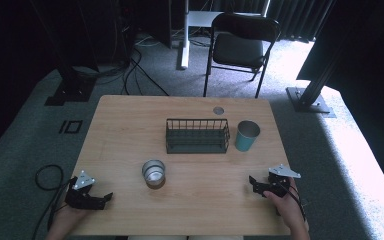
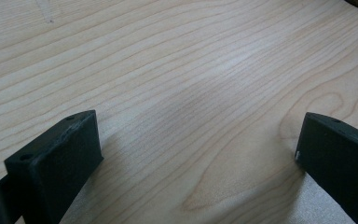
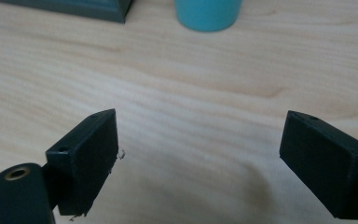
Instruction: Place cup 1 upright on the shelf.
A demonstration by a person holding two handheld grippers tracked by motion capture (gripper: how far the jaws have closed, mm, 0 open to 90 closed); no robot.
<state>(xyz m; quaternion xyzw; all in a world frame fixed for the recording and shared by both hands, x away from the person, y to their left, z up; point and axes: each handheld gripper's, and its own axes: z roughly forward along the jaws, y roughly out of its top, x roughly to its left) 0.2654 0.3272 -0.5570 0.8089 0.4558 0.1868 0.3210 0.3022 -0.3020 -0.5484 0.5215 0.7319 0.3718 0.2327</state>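
the table (image 1: 130,125) carried a wire basket (image 1: 197,135); the teal cup (image 1: 247,135) stood upright ahead of the right gripper (image 1: 255,183), the steel cup (image 1: 153,172) ahead and right of the left gripper (image 1: 102,198). both jaws stood apart, empty.

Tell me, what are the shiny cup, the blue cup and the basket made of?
The short silver cup looks like polished metal: its rim and inside gleam. The tall teal cup has a matte outside and a pale, shiny inside, so perhaps coated metal, though plastic is possible. The dark rectangular wire basket seems to be thin metal rods with a dull coating.
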